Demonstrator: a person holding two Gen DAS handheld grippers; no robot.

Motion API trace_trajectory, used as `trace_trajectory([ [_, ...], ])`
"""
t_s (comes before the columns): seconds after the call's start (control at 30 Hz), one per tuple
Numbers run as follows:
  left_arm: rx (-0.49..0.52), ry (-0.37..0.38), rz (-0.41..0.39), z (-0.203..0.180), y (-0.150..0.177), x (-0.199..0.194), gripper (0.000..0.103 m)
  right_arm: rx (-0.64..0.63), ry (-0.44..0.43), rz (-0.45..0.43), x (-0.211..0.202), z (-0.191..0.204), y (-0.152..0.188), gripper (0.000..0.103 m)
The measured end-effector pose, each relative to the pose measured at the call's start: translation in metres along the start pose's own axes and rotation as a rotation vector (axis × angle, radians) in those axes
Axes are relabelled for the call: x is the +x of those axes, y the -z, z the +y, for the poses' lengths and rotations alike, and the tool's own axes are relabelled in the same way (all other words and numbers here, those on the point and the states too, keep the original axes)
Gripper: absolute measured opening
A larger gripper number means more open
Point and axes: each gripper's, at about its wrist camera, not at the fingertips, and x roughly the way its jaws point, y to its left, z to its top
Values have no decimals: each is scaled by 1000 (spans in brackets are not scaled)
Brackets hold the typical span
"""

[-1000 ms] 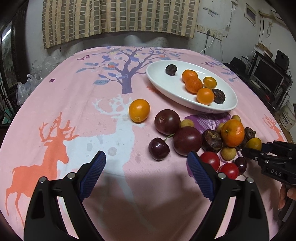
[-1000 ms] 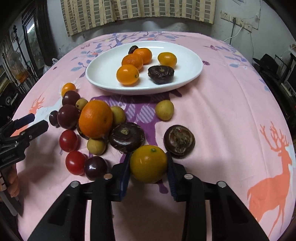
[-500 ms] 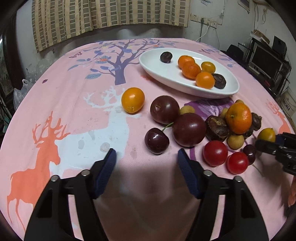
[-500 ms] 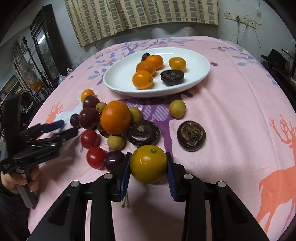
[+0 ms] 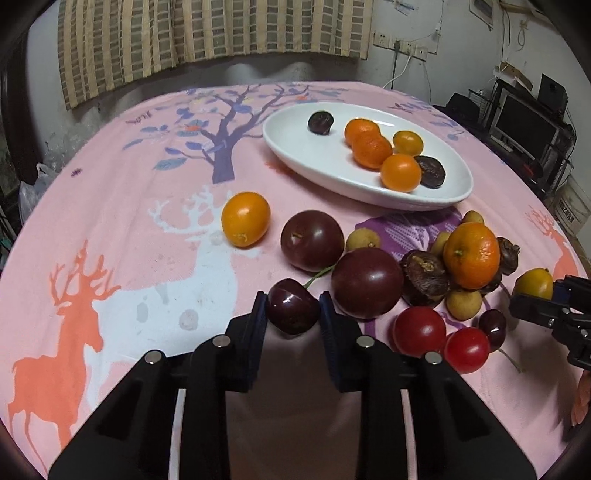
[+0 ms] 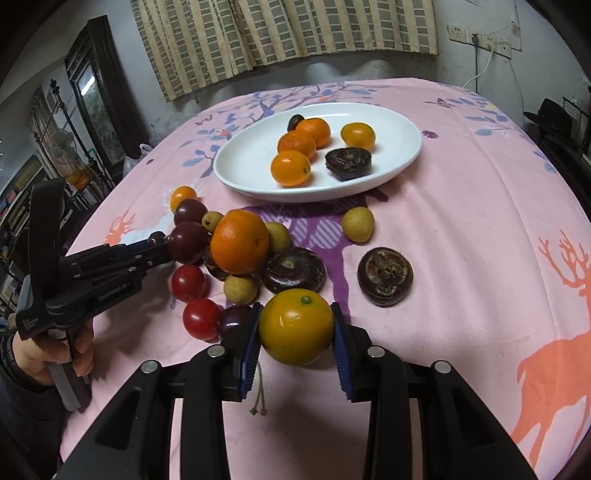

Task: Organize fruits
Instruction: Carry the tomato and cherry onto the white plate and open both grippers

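Striped curtain [image 5: 207,33] on rear wall, wall sockets [image 6: 480,35], dark cabinet [image 6: 96,92] at left, monitor [image 5: 526,123] at right

In the right wrist view, the small dark round fruit [image 6: 294,122] at the back of the white oval plate [image 6: 399,122] is half hidden behind a tangerine [image 6: 314,132]. The left wrist view's right edge cuts off the right gripper [image 5: 532,295]. A dark cherry [image 6: 232,320] sits partly behind the right gripper's blue-padded finger [image 6: 249,343].

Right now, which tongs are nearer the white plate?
Cannot tell. The left tongs grip a cherry, the right tongs a yellow-orange fruit, both short of the white plate.
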Motion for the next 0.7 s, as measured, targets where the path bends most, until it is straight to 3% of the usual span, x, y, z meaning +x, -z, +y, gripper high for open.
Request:
trace_trajectory([
  [0.17, 5, 9, -42, -4, -1, -23, 28, 14, -12, -41, -7, -3, -2, 36],
  [0.4, 11, 112, -121, -17, -33, -61, 28, 61, -82, -183, -39, 0, -24, 36],
  [0.53, 0, 143, -112, -27, -66, -51, 28, 56, -75, -217, -42, 5, -52, 36],
  [0.7, 12, 98, -77, -38, -95, -14, 28, 104, -66, -182, -9, -6, -89, 36],
])
